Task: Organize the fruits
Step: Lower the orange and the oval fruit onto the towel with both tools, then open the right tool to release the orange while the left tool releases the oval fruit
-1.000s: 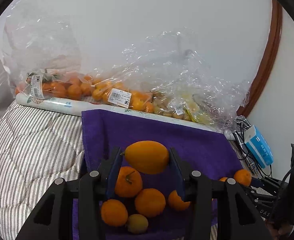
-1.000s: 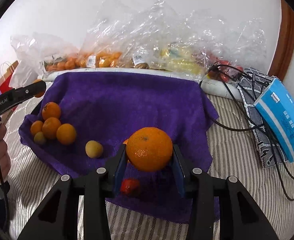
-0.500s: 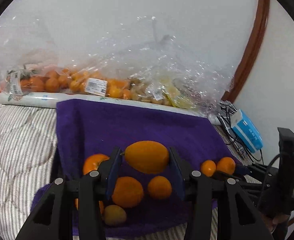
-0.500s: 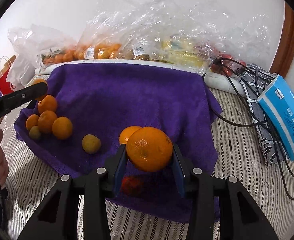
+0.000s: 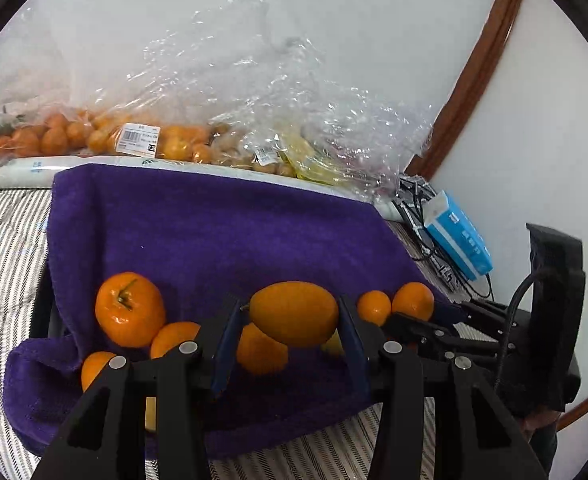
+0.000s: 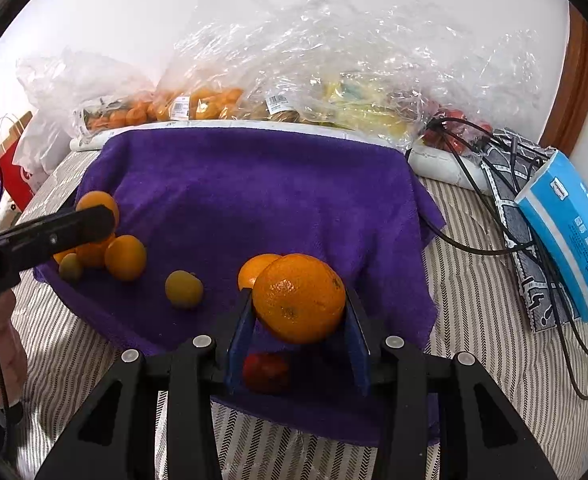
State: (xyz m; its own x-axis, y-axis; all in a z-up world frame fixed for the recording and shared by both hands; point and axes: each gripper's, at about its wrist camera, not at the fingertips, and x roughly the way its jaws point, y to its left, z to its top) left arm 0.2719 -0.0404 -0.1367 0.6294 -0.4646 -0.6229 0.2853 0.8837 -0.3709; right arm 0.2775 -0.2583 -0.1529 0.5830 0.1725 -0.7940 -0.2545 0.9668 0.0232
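Movement since a second ago is mine alone: my left gripper (image 5: 294, 316), clamped on the smooth oval orange fruit (image 5: 294, 314), has swung so that the stemmed round orange (image 5: 129, 309) now sits left of the jaws rather than between them; my right gripper (image 6: 298, 308), closed on the large dimpled round orange (image 6: 298, 298), has lowered toward the purple terry towel (image 6: 253, 192), and a second orange (image 6: 255, 270) now shows just behind the held one; neither fruit has been released.

My judgement: both loads are in transit to their groups, the oval fruit toward the left-edge cluster of the towel, the large orange toward the near-right pair; sorting is under way, not finished.

Other fruit on the towel: one yellow-green round fruit (image 6: 183, 289) lies alone near its middle front; a small red fruit (image 6: 265, 372) lies below my right jaws.

Surface: the towel is draped over striped bedding (image 6: 474, 320), soft and uneven, so fruit may roll; behind the towel, clear plastic bags of fruit (image 6: 294, 92) line a white wall; right of the towel lie black cables (image 6: 474, 184) and a blue tissue pack (image 6: 570, 232).
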